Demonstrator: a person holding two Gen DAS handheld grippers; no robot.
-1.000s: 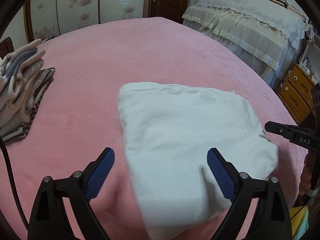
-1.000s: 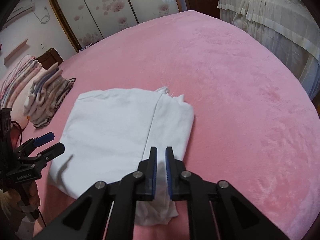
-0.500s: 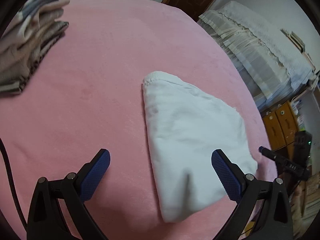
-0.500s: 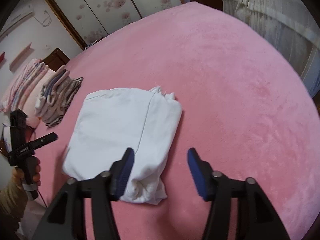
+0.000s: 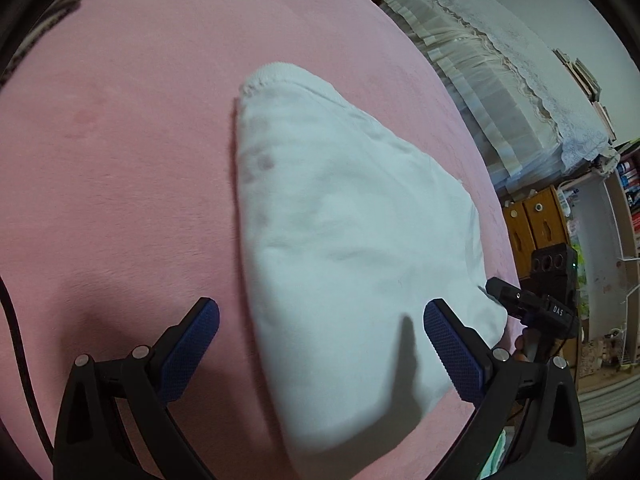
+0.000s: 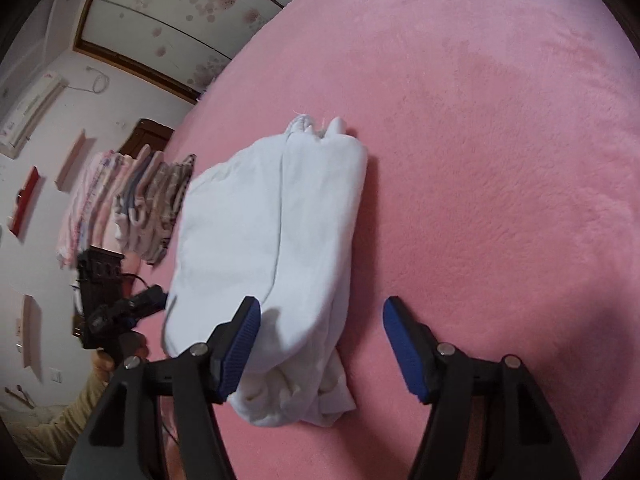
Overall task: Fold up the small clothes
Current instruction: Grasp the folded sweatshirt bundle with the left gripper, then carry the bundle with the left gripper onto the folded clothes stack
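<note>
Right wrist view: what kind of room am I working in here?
Most likely a bedroom: a pink fleece blanket covers a bed, sliding wardrobe doors stand behind, and folded clothes are stacked alongside.

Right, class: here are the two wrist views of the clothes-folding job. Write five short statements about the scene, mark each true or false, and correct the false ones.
1. The white garment lies folded on a pink blanket. True.
2. The right gripper is clamped shut on the garment. False: its jaws stand open, having just opened, with the garment's near end between the blue pads, unpressed.
3. The left gripper is open and holds nothing. True.
4. A stack of folded clothes sits at the bed's far edge. True.
5. The garment is dark blue. False: it is white.
</note>
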